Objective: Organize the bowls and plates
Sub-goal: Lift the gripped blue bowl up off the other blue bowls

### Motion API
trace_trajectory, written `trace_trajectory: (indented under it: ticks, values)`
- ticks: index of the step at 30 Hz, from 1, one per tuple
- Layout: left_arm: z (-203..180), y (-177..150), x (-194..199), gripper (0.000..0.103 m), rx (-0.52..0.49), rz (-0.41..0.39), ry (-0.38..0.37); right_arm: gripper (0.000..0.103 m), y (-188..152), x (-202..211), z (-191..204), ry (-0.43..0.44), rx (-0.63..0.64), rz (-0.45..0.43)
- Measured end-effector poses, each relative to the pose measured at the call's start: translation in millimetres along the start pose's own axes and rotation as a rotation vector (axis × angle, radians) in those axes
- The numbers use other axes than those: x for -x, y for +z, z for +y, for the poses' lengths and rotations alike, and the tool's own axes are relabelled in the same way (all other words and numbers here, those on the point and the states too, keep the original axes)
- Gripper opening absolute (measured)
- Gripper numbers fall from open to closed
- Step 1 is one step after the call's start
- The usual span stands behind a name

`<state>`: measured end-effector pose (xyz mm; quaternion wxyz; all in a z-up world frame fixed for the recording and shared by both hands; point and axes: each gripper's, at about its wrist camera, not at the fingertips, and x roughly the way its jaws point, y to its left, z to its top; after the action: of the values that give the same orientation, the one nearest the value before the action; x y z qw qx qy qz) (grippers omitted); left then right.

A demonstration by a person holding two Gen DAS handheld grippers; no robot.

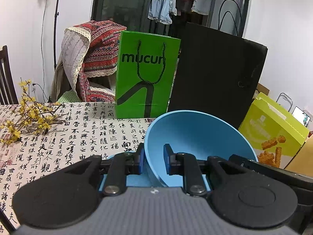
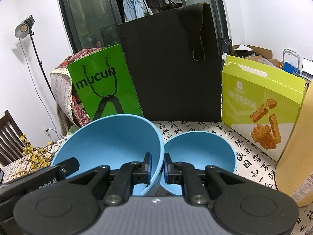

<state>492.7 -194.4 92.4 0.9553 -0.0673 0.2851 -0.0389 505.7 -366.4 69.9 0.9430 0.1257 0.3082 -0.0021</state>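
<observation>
Left gripper (image 1: 153,161) is clenched on the left rim of the tilted blue bowl (image 2: 109,143), right gripper (image 2: 157,166) clamped on the same bowl's right rim, so it hangs between them above the calligraphy tablecloth (image 1: 78,129). Second blue bowl (image 2: 201,156) sits just beside it to the right (likely nesting target). Probably light, stiff, smooth plastic; thin rim is the natural hold, though it may slip.

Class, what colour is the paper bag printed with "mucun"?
Bright green bag with black lettering; clearest in the left wrist view.
</observation>
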Motion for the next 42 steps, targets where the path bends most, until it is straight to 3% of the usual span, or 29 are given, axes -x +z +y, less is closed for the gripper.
trace_trajectory:
  ticks: [42]
  values:
    - [38,-26,92,0.02,0.006,-0.059,0.017,0.012,-42,80,42,0.035,0.02,-0.043]
